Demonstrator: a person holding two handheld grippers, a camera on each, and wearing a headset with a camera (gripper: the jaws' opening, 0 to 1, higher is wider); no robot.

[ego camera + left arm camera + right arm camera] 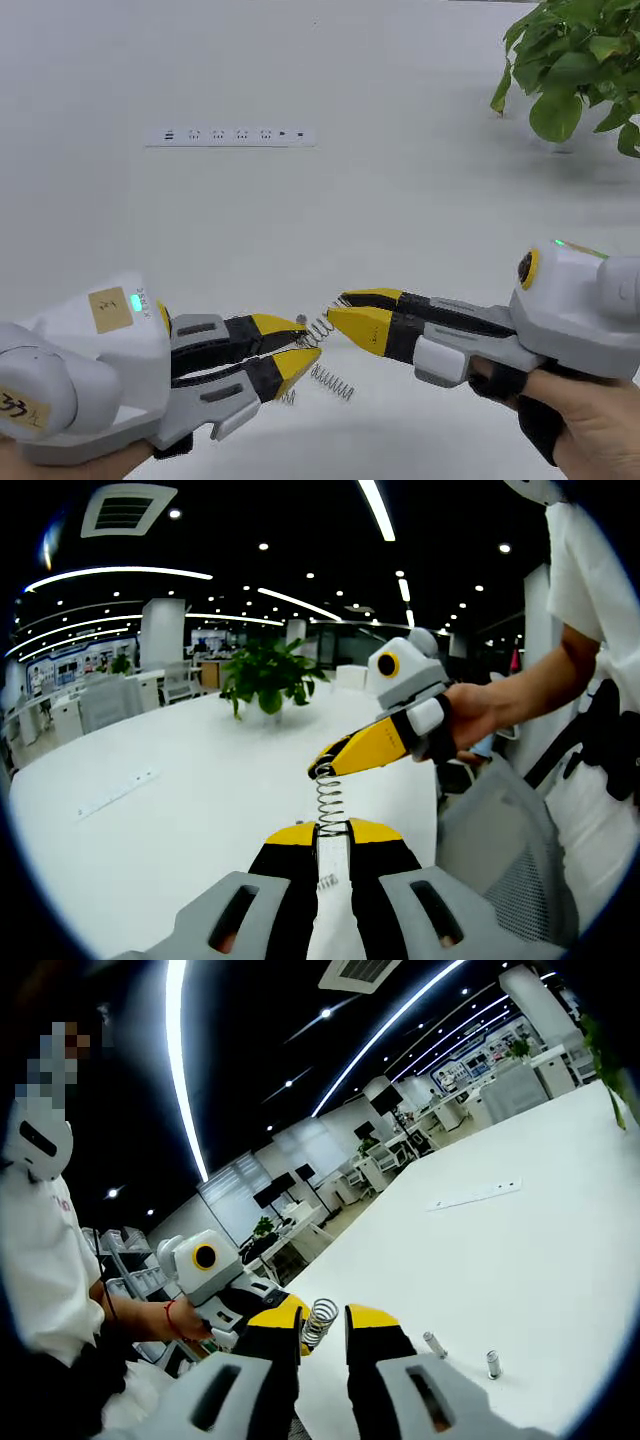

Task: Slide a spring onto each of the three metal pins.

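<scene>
My left gripper (308, 342) comes in from the lower left of the head view. Its fingers (300, 836) are pressed close together and pinch the near end of the held spring (320, 328), which is off the table (400, 220). That spring slants up and to the right across the short gap between the two tools. In the left gripper view it rises straight from my fingertips to the tip of the other tool. Just below it, a loose spring (331, 382) lies flat on the table. The far end of the held spring meets the right gripper (335, 306), which reaches in from the right. Its fingers (375, 1322) stand a little apart in the right gripper view, and I cannot tell whether they clamp the coil or only touch it. In that same view two pins (433, 1344) stand upright on the table to the right of the fingers, apart from each other. Beyond the tools the white table runs wide and bare, with a power strip (230, 136) lying well back and a potted plant (575, 60) at the far right corner. In the left gripper view the table's near edge runs beside a grey mesh chair (500, 850).
</scene>
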